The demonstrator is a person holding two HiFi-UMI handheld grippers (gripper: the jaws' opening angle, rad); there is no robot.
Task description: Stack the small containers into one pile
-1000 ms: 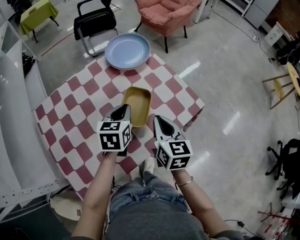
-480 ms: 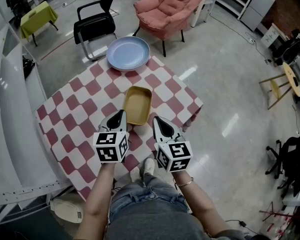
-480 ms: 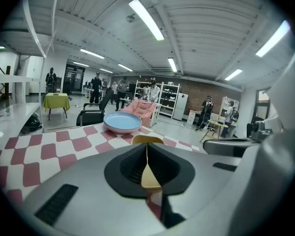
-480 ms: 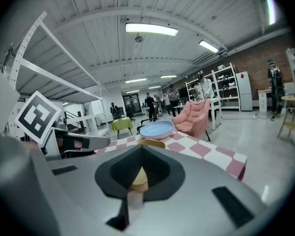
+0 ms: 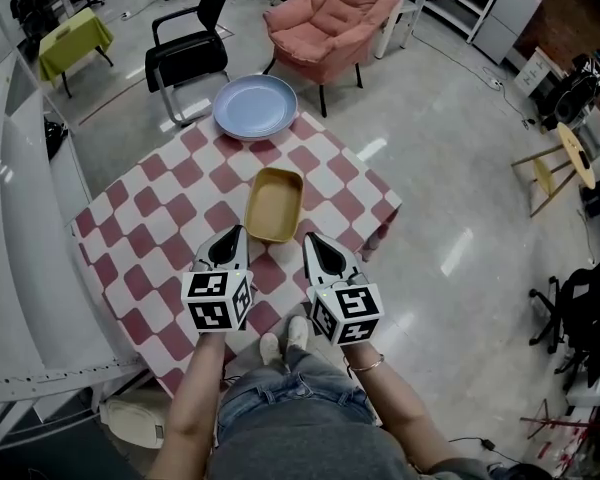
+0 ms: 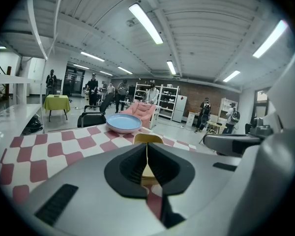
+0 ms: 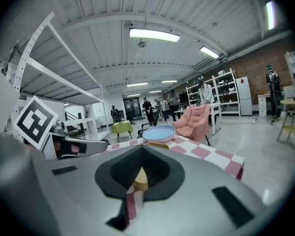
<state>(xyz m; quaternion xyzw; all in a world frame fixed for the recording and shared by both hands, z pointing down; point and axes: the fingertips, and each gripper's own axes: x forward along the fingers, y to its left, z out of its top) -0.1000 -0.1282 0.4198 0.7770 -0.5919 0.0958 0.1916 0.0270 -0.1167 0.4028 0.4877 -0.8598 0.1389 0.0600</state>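
One yellow container [image 5: 274, 206] rests on the checkered table [image 5: 140, 228], a blue plate [image 5: 255, 106] beyond it. The left gripper [image 5: 234, 234] and right gripper [image 5: 313, 241] hover just short of its near rim, jaws pressed together, empty. Risk: closed tips advancing would shove the container, not grip it

near end of the yellow container [image 6: 147, 138] hidden behind the closed left tool [image 6: 147, 157], only a sliver of it showing past the right tool [image 7: 139, 173], desk [image 5: 150, 228] near edge covered by forearms [image 5: 195, 388], distant people [image 6: 93, 85] too small to make out
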